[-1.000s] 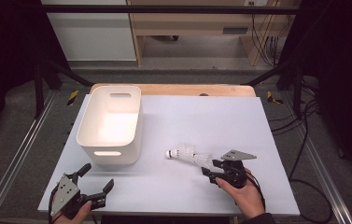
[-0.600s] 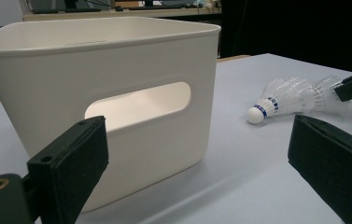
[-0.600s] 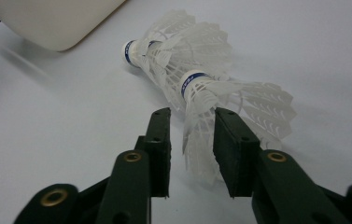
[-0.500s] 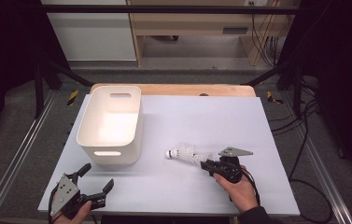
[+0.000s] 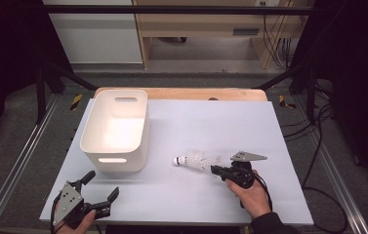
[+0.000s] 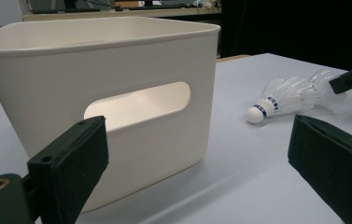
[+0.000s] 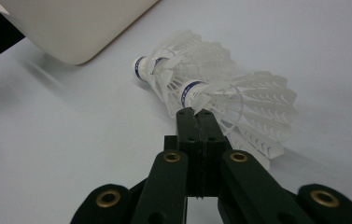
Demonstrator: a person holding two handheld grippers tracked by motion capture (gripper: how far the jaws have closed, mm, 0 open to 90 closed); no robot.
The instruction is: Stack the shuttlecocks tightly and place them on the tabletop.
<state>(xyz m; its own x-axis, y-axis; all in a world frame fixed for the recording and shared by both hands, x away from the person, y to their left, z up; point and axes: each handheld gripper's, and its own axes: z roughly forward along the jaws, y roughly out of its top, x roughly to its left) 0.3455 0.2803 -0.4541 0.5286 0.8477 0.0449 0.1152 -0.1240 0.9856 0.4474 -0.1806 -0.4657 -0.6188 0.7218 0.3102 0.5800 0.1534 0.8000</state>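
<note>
Two white feather shuttlecocks lie one behind the other on the pale table, corks pointing left. In the right gripper view the far one and the near one both have blue bands. My right gripper has just been closing. Its jaws now stand pressed together on the edge of the near shuttlecock's feather skirt. A white plastic bin with handle slots stands left of them. My left gripper rests at the front left corner, open with nothing between its pads, facing the bin and the shuttlecocks.
The table has bare surface behind and right of the shuttlecocks. A wooden board runs along its far edge. Metal rails flank both sides, with cables on the floor at the right.
My right gripper has edged left to the shuttlecocks and its jaws have gone from open to shut at the feather skirt. The left gripper has stayed put.
</note>
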